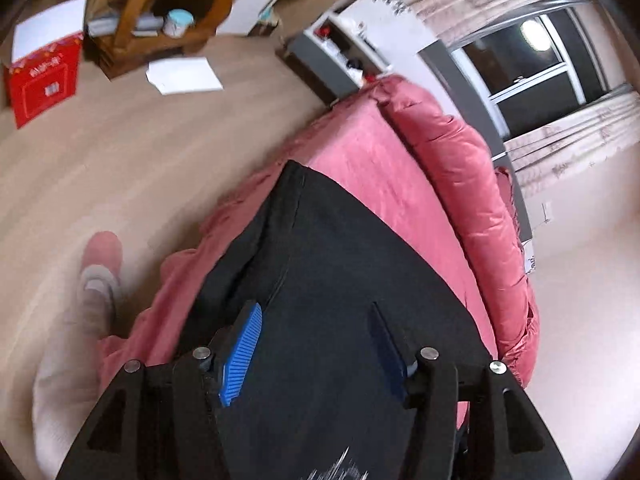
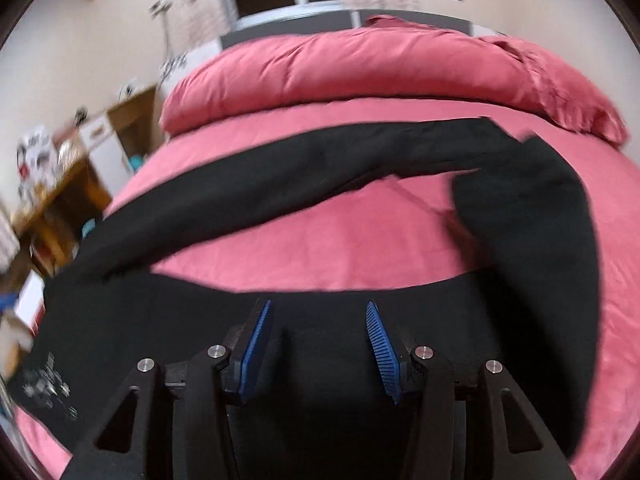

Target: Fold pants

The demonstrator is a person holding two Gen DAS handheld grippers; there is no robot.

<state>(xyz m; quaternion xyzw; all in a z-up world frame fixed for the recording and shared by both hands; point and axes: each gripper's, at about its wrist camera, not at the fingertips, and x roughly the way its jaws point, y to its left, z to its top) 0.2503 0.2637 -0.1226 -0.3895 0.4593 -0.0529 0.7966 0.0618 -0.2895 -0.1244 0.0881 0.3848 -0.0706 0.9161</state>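
Black pants (image 2: 280, 184) lie spread on a pink bed (image 2: 340, 240). In the right wrist view one leg runs across the bed to the far right, where it is bunched and folded over (image 2: 532, 200); another part lies under my right gripper (image 2: 319, 344), whose blue-padded jaws stand open over the cloth. A white print (image 2: 48, 380) shows on the cloth at lower left. In the left wrist view the pants (image 1: 340, 260) lie along the bed's edge, and my left gripper (image 1: 316, 352) is open just above them. No cloth is pinched in either gripper.
A rolled pink duvet (image 2: 360, 68) lies at the head of the bed. The wooden floor (image 1: 120, 140) beside the bed holds a red box (image 1: 44, 80), white papers (image 1: 184, 76) and a wooden shelf (image 1: 140, 20). A person's slippered foot (image 1: 100, 264) stands by the bed edge.
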